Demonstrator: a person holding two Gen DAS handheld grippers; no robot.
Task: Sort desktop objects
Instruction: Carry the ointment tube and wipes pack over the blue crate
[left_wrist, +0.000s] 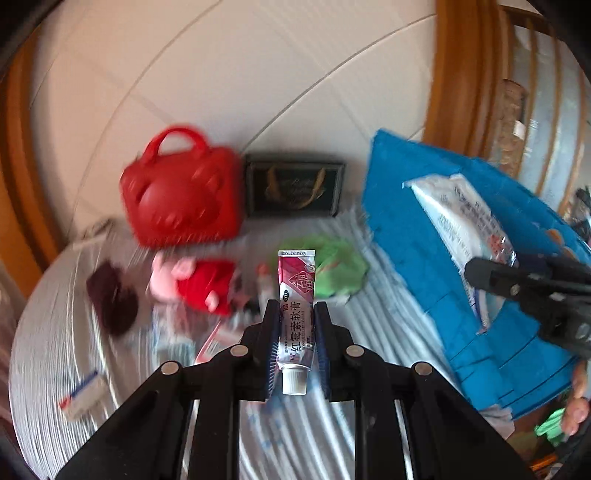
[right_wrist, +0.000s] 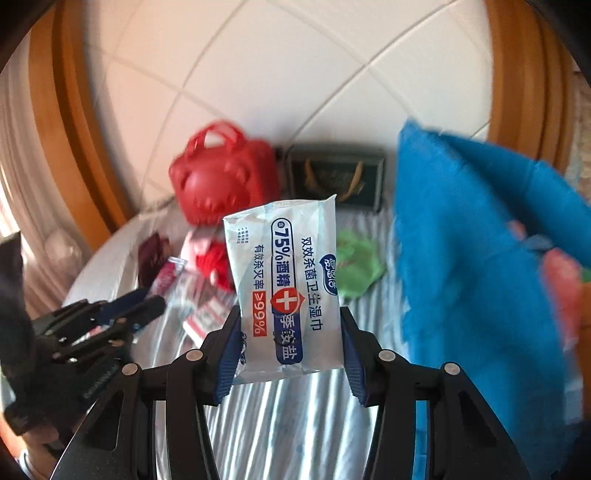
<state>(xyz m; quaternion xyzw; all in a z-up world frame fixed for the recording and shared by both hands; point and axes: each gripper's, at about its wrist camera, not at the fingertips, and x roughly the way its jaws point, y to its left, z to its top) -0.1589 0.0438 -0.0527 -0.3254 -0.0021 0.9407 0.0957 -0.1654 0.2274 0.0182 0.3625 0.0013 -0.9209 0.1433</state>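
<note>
While left fingers (left_wrist: 294, 332) pinch the ointment tube (left_wrist: 295, 317); right fingers (right_wrist: 291, 343) clamp the wipes packet (right_wrist: 286, 288).

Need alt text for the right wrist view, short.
The right claw grips a white wet-wipe pack, held upright above a striped tablecloth. Behind it sit a red bag, a dark box, a green item and a blue bin on the right. The left claw, holding a tube, shows at left.

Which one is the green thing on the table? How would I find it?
Look at the striped tablecloth. Between the big blue bag and the red toy lies a crumpled green thing. It is the only bright green item there.
</note>
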